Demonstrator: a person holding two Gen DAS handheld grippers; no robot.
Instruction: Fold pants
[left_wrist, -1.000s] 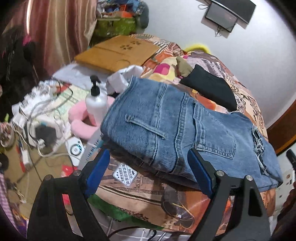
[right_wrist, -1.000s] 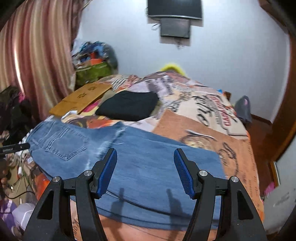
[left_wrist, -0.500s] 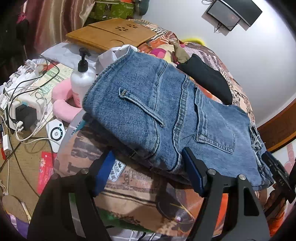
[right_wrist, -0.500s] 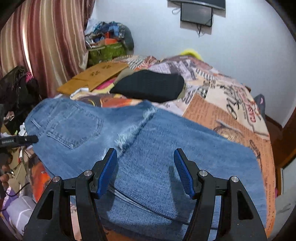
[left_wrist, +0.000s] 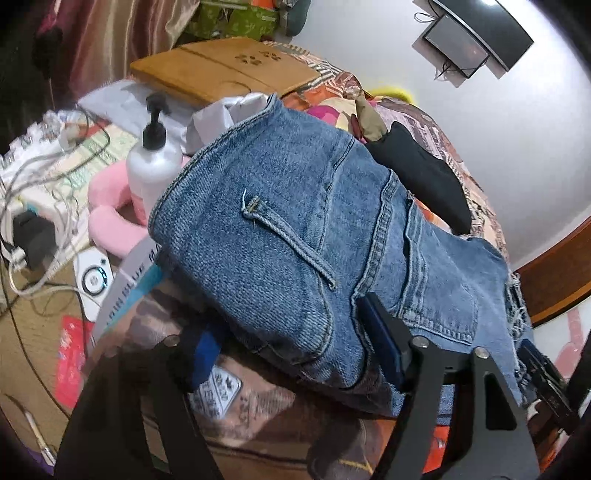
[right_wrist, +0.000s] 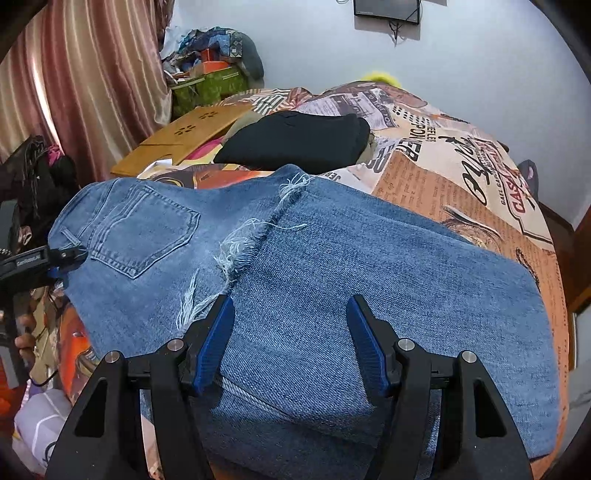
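Right wrist: folded, frayed blue jeans (right_wrist: 332, 266) on the bed, both grippers wide.

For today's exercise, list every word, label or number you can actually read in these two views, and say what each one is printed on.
"POWER": on the printed bedspread, rotated.
"CASA": red letters on the same bedspread, near its right edge; partly cut off.
"BLUE": on a grey-white package beside the jeans; the rest is hidden.
White label under the jeans: too blurred to read.
Lettering on the left tool: too small to read.
Large script lettering on the bedspread: not legible.
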